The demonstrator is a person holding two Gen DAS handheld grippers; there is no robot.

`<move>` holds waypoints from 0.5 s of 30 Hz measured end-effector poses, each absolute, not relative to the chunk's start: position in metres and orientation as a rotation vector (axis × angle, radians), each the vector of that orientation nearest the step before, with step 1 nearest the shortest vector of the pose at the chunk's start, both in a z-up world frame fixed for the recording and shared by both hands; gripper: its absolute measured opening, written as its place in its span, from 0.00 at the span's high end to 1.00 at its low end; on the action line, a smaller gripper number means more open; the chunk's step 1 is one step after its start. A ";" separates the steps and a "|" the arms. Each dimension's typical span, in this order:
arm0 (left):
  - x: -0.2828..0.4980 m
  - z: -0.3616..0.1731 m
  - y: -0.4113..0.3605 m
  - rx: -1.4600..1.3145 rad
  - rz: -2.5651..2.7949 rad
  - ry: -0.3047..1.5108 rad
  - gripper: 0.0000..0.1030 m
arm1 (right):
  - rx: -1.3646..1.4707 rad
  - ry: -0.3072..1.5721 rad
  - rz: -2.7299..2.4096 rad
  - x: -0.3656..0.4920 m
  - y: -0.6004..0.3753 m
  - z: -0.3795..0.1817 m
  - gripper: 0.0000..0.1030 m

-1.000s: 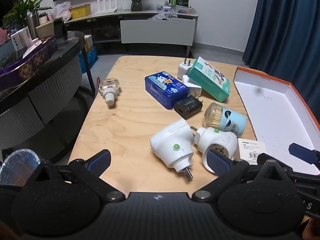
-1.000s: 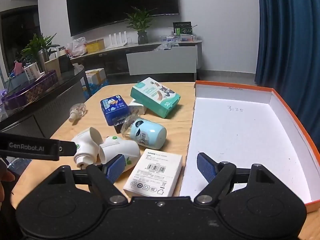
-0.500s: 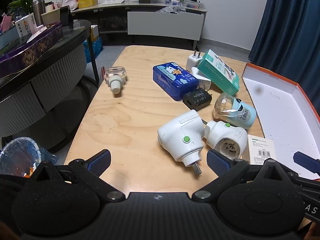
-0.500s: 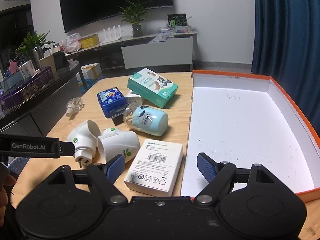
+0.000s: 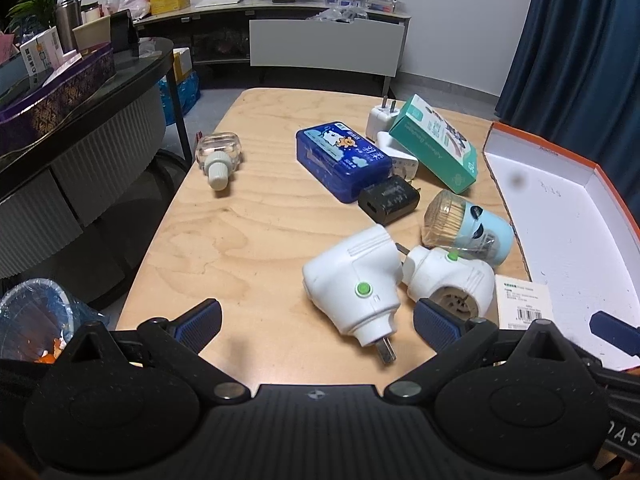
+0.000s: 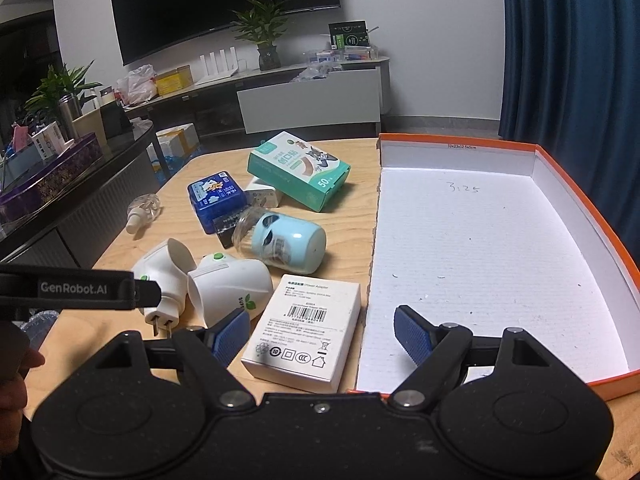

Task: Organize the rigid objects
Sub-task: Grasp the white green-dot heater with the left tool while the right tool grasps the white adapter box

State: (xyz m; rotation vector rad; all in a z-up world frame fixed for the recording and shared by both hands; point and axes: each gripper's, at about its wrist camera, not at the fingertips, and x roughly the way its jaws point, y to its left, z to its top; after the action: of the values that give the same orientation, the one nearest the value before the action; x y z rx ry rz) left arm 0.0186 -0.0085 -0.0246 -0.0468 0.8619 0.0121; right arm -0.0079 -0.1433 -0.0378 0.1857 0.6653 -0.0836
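Both tools gape, holding nothing; white adapter box point(image 6: 303, 328) sits before right tool point(image 6: 316, 330).

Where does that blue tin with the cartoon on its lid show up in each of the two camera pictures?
Left wrist view: the blue tin lies just above centre, behind the black charger.
Right wrist view: the tin lies left of centre, mid-height.
Shared landmark: the green box, just right of the tin in both.
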 end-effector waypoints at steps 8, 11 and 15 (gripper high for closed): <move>0.024 -0.027 -0.005 -0.045 0.022 0.869 0.00 | 0.189 0.668 -0.083 -0.006 -0.143 -0.038 0.10; 0.025 -0.027 -0.004 -0.046 0.023 0.873 0.00 | 0.188 0.670 -0.081 -0.006 -0.142 -0.038 0.10; 0.026 -0.028 -0.004 -0.043 0.018 0.876 0.00 | 0.185 0.675 -0.079 -0.005 -0.140 -0.038 0.10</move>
State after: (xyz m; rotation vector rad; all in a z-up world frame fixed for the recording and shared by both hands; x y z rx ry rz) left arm 0.0264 -0.0037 -0.0284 -0.0429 0.8759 0.0183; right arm -0.0049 -0.1397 -0.0376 0.1851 0.6755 -0.0793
